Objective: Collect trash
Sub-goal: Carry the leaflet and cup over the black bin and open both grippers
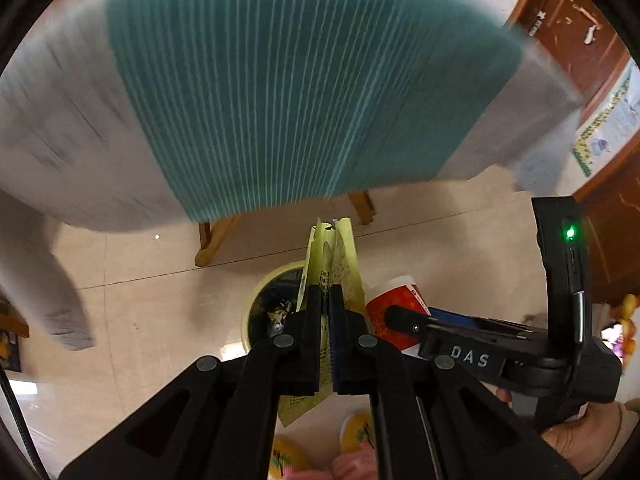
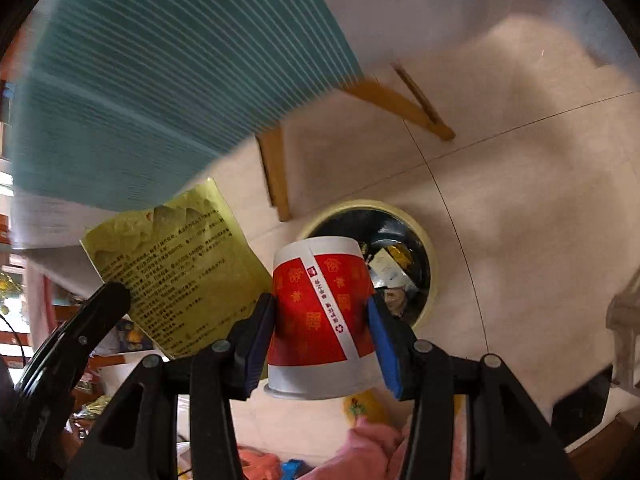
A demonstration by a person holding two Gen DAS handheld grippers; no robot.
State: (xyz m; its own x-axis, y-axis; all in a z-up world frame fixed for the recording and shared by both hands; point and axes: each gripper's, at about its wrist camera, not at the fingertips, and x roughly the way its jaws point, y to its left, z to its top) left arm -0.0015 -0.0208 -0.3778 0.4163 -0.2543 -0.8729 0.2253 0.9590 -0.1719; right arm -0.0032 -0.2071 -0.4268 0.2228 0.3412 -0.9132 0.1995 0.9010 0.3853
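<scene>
My left gripper (image 1: 325,294) is shut on a yellow printed wrapper (image 1: 338,256), which stands edge-on between the pads. From the right wrist view the same yellow wrapper (image 2: 176,268) shows flat at the left. My right gripper (image 2: 322,308) is shut on a red and white paper cup (image 2: 320,316), held upside down between the blue pads (image 2: 382,340). That paper cup (image 1: 386,304) also appears just right of the left fingers. Below both grippers stands a round bin (image 2: 428,248) with a pale yellow rim and black liner, holding several scraps; the bin (image 1: 256,300) sits left of the wrapper.
A table under a white cloth (image 1: 60,140) and a teal striped mat (image 1: 300,92) fills the upper view, on wooden legs (image 2: 276,172). The floor (image 2: 520,200) is pale tile. Brown doors (image 1: 580,28) stand at the right. Pink clothing (image 2: 360,448) and yellow slippers (image 1: 358,432) show below.
</scene>
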